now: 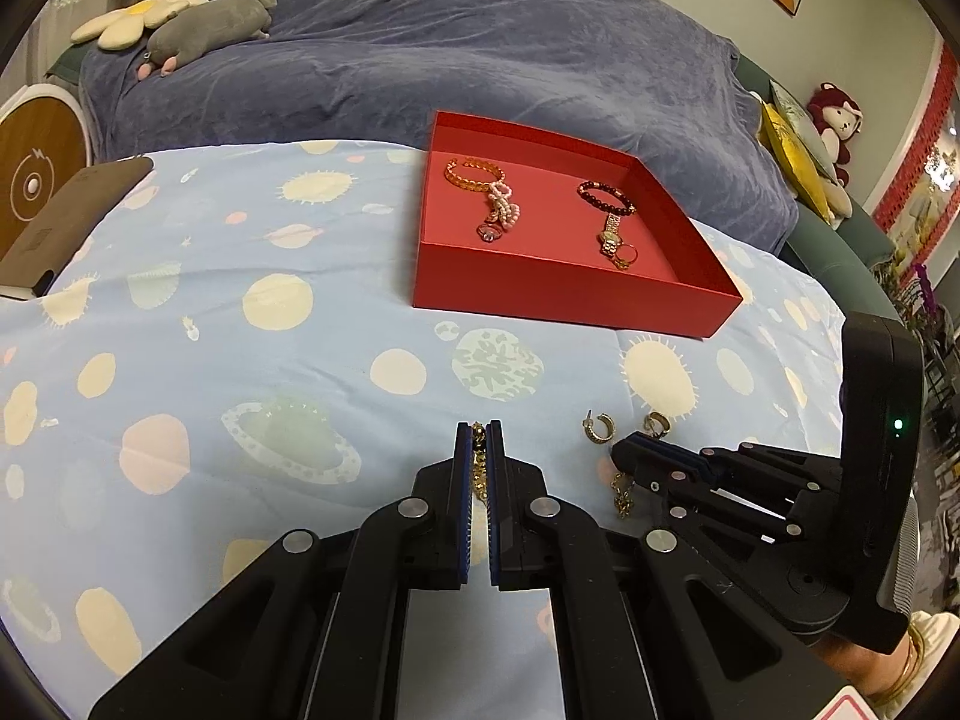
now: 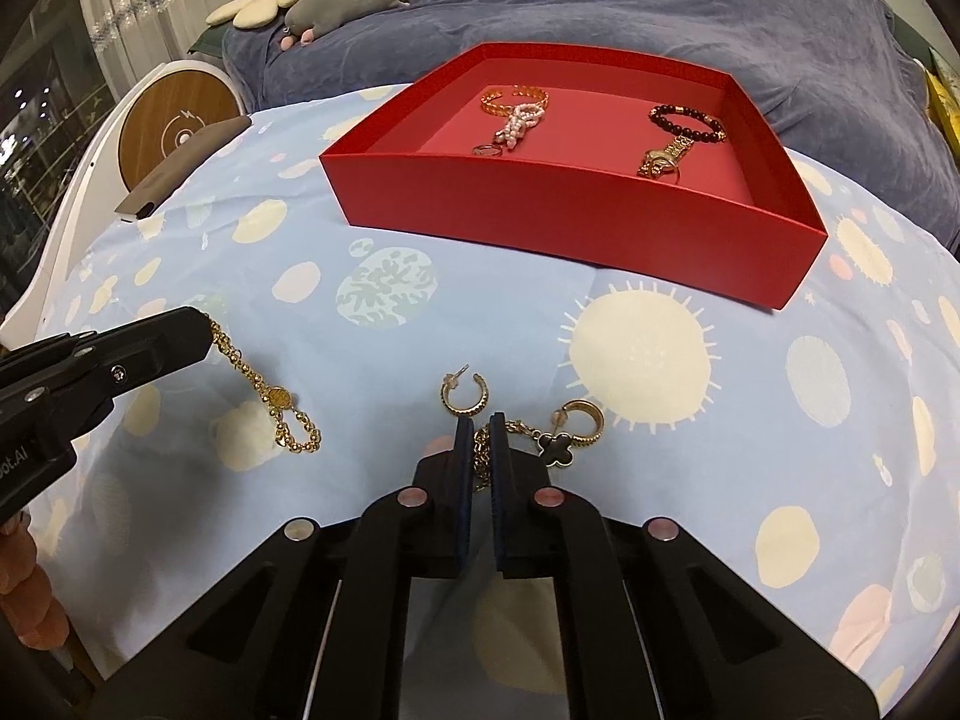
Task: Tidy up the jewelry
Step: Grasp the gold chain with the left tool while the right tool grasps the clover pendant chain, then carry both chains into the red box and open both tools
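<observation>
A red tray (image 1: 558, 291) (image 2: 540, 210) sits on the space-print cloth and holds an orange bead bracelet (image 1: 474, 171), a pink bead piece, a dark bead bracelet (image 1: 606, 197), a gold watch and rings. My left gripper (image 1: 478, 429) is shut on a gold bead chain (image 2: 270, 402) with a round medallion; the chain trails onto the cloth. My right gripper (image 2: 481, 420) is shut on a thin gold chain (image 2: 483, 450) with a black clover charm (image 2: 553, 449). Two gold hoop earrings (image 2: 465, 397) (image 2: 585, 423) lie just beyond the right gripper's tips.
A dark phone-like slab (image 1: 66, 222) lies at the cloth's left edge beside a round wooden disc (image 2: 174, 120). A blue blanket (image 1: 450, 48) with plush toys rises behind the tray.
</observation>
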{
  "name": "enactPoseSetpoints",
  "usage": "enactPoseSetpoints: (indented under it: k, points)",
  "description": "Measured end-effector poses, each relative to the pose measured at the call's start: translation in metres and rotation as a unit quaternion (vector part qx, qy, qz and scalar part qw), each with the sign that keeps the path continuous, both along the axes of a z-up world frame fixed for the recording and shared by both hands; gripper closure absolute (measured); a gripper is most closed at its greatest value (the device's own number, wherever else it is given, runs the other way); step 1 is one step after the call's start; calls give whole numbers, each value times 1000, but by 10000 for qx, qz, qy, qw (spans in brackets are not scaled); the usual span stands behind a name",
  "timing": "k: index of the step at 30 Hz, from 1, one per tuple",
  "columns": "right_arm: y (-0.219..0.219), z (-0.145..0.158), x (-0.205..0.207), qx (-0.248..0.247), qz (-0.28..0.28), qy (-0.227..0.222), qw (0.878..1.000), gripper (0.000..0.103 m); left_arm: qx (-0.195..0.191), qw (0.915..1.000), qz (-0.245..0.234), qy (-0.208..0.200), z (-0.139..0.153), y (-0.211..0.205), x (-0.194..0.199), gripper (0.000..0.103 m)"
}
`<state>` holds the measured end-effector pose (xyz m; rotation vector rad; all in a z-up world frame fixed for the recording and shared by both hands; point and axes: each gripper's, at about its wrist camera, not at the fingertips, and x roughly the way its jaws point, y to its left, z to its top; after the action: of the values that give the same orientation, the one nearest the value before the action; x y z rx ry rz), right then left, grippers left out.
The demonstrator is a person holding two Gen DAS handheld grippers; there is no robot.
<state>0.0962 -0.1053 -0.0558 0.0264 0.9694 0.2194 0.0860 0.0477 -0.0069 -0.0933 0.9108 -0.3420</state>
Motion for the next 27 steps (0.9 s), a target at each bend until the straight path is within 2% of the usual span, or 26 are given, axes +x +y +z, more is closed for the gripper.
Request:
enactPoseSetpoints:
  k: [7, 16, 27]
  points:
    - [-6, 23, -9, 322, 7, -212, 9993, 99, -99, 9999, 38, -52, 8, -3, 3, 101]
    - [-44, 90, -15, 932, -270, -850, 9916, 99, -280, 9992, 144, -250, 31, -9, 15, 101]
    - [-89, 133, -5, 1136, -642, -1304, 9828, 99, -429, 9965, 292, -655, 73, -5, 35, 101]
